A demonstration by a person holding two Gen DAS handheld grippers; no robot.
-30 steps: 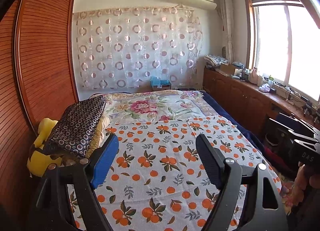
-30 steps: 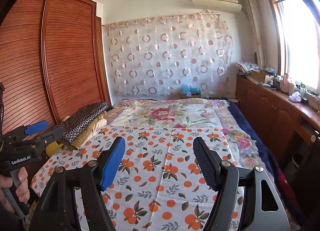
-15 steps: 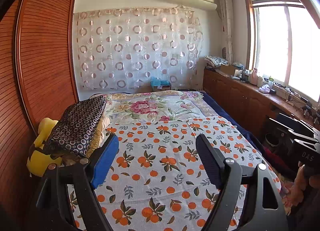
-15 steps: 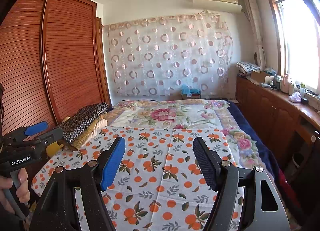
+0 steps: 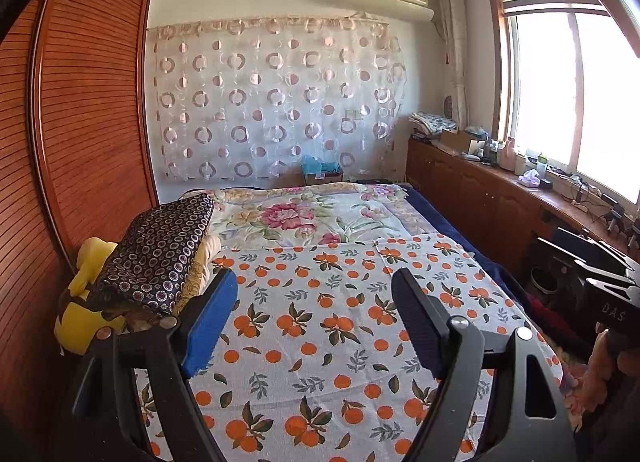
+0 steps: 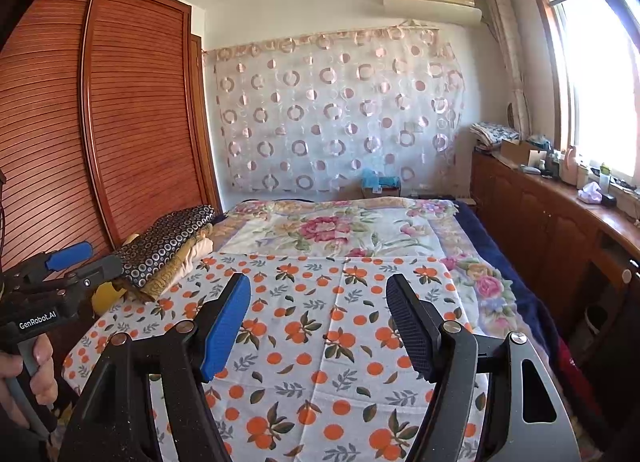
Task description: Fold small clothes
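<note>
A white cloth printed with oranges (image 5: 320,326) lies flat on the near half of the bed; it also shows in the right wrist view (image 6: 320,326). My left gripper (image 5: 314,286) is open and empty, held above this cloth. My right gripper (image 6: 318,290) is open and empty above the same cloth. The left gripper also shows at the left edge of the right wrist view (image 6: 72,266), held in a hand. A stack of folded cloth with a dark ring-patterned piece on top (image 5: 160,250) sits at the bed's left side (image 6: 168,242).
A floral bedspread (image 5: 316,217) covers the far half of the bed. A yellow soft toy (image 5: 86,294) lies beside the stack. A slatted wooden wardrobe (image 5: 80,133) stands at the left. A low wooden cabinet with clutter (image 5: 500,197) runs along the right under the window.
</note>
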